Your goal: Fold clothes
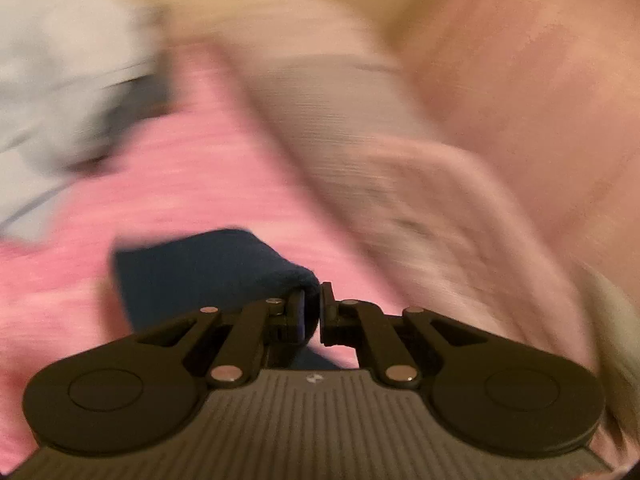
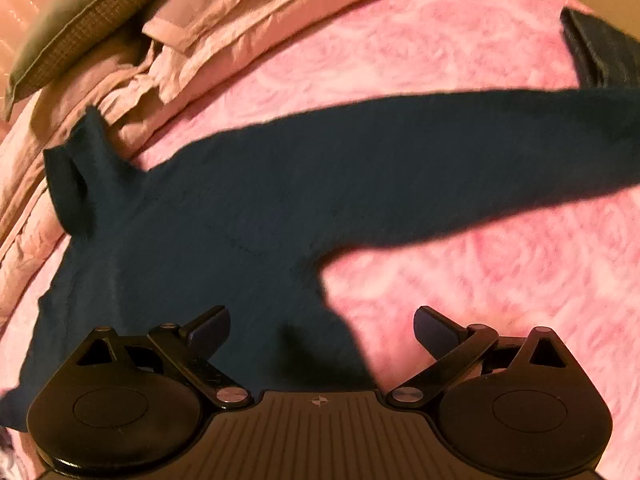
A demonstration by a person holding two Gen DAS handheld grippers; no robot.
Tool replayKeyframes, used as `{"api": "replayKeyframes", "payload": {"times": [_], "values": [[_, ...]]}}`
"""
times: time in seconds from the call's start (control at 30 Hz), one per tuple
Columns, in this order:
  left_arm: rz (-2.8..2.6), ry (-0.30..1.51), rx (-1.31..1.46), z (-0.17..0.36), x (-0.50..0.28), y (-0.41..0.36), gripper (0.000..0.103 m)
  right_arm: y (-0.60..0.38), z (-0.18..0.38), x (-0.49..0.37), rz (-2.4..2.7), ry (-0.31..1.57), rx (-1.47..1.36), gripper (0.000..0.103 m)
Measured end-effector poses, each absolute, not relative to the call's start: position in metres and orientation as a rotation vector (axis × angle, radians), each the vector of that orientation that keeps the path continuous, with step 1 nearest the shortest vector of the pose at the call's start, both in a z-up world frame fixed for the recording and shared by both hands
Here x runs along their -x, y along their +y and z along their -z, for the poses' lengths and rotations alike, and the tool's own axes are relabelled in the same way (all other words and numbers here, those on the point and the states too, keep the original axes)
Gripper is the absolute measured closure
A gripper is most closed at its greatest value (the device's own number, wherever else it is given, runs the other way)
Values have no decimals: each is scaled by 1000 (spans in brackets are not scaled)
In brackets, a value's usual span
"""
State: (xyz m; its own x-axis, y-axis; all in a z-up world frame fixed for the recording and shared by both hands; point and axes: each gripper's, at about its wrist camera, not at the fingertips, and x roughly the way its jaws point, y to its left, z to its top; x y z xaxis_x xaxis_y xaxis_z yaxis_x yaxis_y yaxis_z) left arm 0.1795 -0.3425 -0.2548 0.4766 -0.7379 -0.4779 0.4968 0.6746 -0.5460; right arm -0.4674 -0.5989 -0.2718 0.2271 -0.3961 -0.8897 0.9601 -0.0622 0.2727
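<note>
A dark navy sweater [image 2: 224, 216] lies spread flat on a pink bedspread [image 2: 460, 60], its collar at the left and one long sleeve [image 2: 480, 152] stretched out to the right. My right gripper [image 2: 322, 330] is open and empty, hovering over the sweater's body near the armpit. My left gripper [image 1: 311, 312] is shut on the end of a navy sleeve [image 1: 208, 268], held over the bedspread [image 1: 180, 184]. The left wrist view is blurred by motion.
Pale pink pillows and rumpled sheets [image 2: 224, 12] lie along the far left, with a grey-green cushion [image 2: 72, 12]. A dark folded garment [image 2: 604, 48] sits at the far right. A light grey garment [image 1: 60, 80] lies at the left in the left wrist view.
</note>
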Motion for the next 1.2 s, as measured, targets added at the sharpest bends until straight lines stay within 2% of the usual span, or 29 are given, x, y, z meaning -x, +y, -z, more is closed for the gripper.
{"api": "replayKeyframes", "payload": {"times": [0.07, 0.17, 0.27, 0.3, 0.4, 0.57, 0.6, 0.63, 0.67, 0.7, 0.83, 0.97, 1.07, 1.2], "values": [[1009, 716, 294, 227, -128, -376, 100, -600, 267, 465, 1275, 660, -1065, 2], [1345, 743, 208, 216, -43, -421, 98, -601, 260, 458, 1274, 614, -1034, 3], [1552, 881, 23, 248, 33, -458, 90, -606, 259, 449, 1244, 557, -1058, 3], [1572, 939, -55, 264, 52, -466, 90, -608, 260, 446, 1231, 538, -1068, 3], [1543, 1073, -247, 303, 77, -471, 90, -615, 267, 436, 1193, 494, -1107, 3], [1420, 1066, -331, 310, 43, -435, 90, -623, 290, 424, 1051, 373, -1300, 3], [1390, 1051, -331, 305, 31, -429, 90, -623, 296, 420, 1023, 355, -1339, 6], [1358, 1032, -332, 300, 19, -424, 90, -624, 302, 416, 997, 344, -1377, 24], [1326, 1013, -332, 295, 8, -419, 90, -625, 309, 411, 977, 347, -1413, 33], [1299, 993, -329, 290, -4, -414, 90, -626, 316, 407, 962, 347, -1449, 37], [1206, 950, -271, 280, -36, -401, 89, -627, 339, 398, 983, 322, -1553, 37], [1146, 969, -208, 282, -53, -390, 88, -635, 344, 394, 1027, 251, -1529, 38], [1123, 970, -180, 284, -55, -388, 88, -629, 318, 382, 1026, 259, -1282, 95], [1127, 942, -180, 283, -54, -399, 88, -621, 282, 367, 1008, 266, -956, 96]]}}
